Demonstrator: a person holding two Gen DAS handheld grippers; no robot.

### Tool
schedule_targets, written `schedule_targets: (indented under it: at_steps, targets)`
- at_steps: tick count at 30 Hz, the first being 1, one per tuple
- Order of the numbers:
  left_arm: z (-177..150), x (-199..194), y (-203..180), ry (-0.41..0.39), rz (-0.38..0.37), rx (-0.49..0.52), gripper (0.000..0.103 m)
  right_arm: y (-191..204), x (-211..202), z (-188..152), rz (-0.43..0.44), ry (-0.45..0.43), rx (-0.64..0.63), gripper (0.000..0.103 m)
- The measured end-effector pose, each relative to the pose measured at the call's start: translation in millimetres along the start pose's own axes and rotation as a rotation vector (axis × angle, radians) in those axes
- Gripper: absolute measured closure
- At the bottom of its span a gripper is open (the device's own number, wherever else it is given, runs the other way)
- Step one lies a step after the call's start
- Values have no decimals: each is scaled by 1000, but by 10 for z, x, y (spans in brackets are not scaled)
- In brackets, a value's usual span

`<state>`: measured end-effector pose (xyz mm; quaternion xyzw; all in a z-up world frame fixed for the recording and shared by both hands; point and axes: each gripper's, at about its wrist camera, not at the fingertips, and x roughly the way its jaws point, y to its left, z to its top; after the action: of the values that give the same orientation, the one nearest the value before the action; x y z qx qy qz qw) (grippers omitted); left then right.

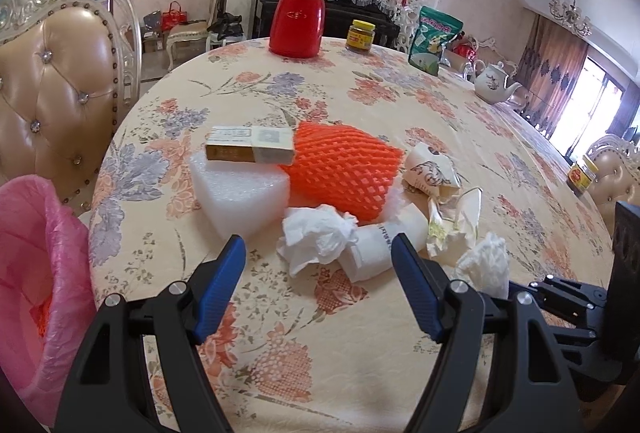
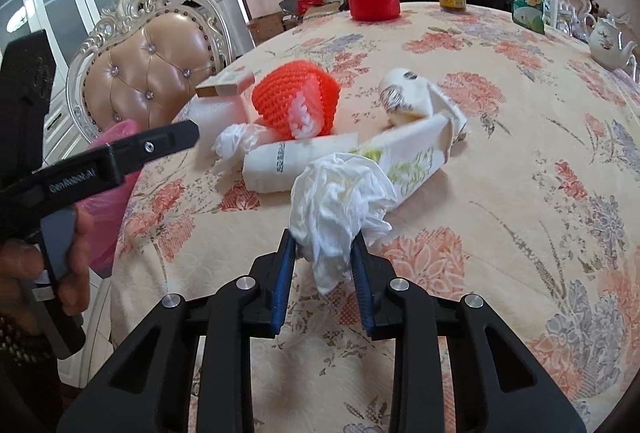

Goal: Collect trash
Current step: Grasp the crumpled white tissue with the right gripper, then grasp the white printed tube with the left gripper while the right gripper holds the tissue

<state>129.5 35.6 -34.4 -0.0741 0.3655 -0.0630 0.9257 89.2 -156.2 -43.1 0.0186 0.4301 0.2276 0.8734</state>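
Left wrist view: my left tongs [image 1: 318,253] stand wide and empty above the desk [image 1: 440,121]. A crumpled tissue [image 1: 316,237] lies just ahead between the tips, the pink bin bag [image 1: 40,265] to their left.

Right wrist view: my right tongs [image 2: 324,243] are clamped narrow on a crumpled tissue wad [image 2: 340,193], with the orange foam net [image 2: 296,101] well ahead.

The left hand-held gripper [image 1: 318,253] points forward and down, its blue fingers [image 1: 218,287] spread wide with nothing pressed between them. The right hand-held gripper [image 2: 324,247] slants down likewise, jaws pinched tight. A hand [image 2: 44,273] grips the left handle.
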Motion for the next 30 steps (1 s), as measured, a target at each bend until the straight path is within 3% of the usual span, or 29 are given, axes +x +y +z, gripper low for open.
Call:
schedule_targets:
  at_steps: [8,24,30]
  targets:
    - [-8,71,-106,12,-13,17,30,-86,-177,39,-5,-44,18,79]
    - [66,309,-452,31,-83,114,46,-263,-401,91,-30,-99,46,79]
    - [91,487,-561,56,-108,163,46,-307,-427,85,-37,-106,55,79]
